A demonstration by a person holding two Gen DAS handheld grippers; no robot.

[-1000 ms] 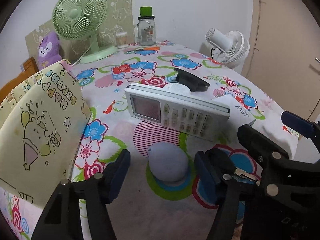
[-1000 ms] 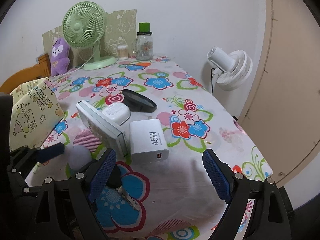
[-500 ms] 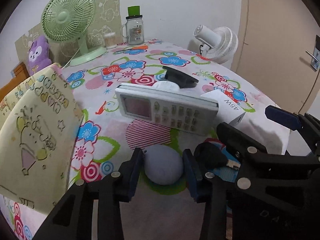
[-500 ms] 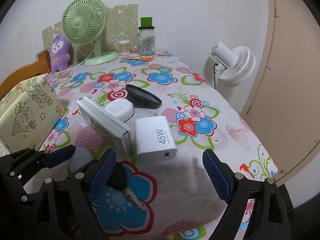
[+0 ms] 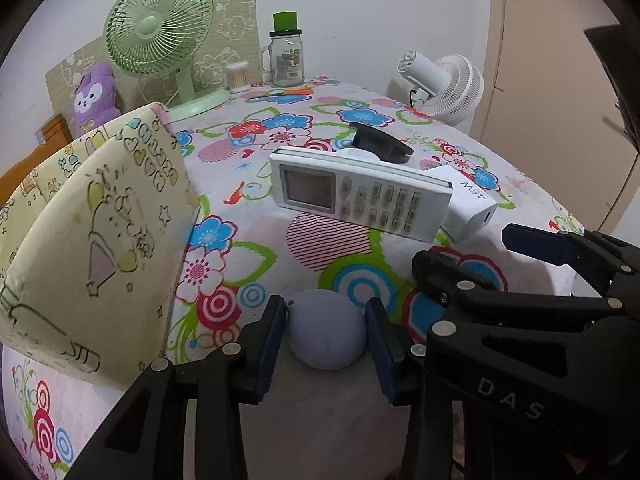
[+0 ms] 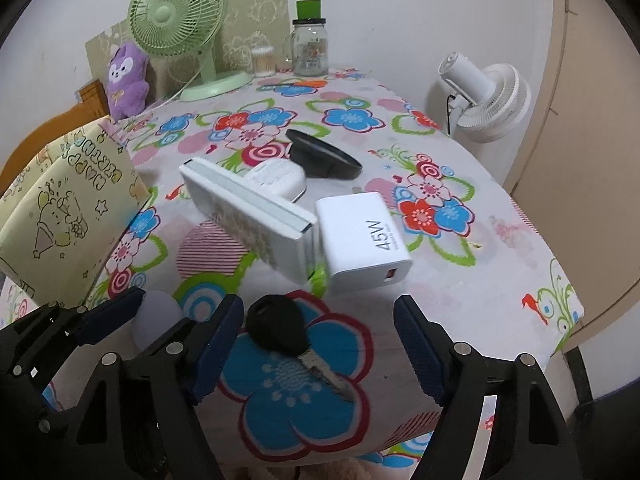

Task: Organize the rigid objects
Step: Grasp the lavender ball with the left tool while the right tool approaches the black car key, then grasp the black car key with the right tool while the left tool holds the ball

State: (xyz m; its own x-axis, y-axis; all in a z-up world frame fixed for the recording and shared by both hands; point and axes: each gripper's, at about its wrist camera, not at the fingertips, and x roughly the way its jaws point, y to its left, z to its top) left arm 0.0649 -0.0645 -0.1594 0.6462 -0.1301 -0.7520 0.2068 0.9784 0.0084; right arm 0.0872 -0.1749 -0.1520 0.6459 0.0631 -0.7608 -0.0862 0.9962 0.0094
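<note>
Because the lavender egg-shaped ball (image 5: 326, 330) is smooth and rounded, it could squirt out from between the left gripper (image 5: 325, 338), whose pads pinch it on both sides just above the near edge of the flowered table (image 5: 532, 208); a slip here would likely send it rolling off that edge or short of the yellow paper gift bag (image 5: 96, 248) standing close to its left, which I take to be where it is headed. The right gripper (image 6: 320, 344) is spread wide, its jaws straddling a black-headed key (image 6: 280, 330) without touching it, and closing off-centre might skid the key across the cloth. Counted on the table: one ball, one key, one remote control (image 5: 360, 196), one white 45W charger (image 6: 364, 240), one smaller white plug (image 6: 278, 180), one black dish-shaped thing (image 6: 324, 158), and one bag.
</note>
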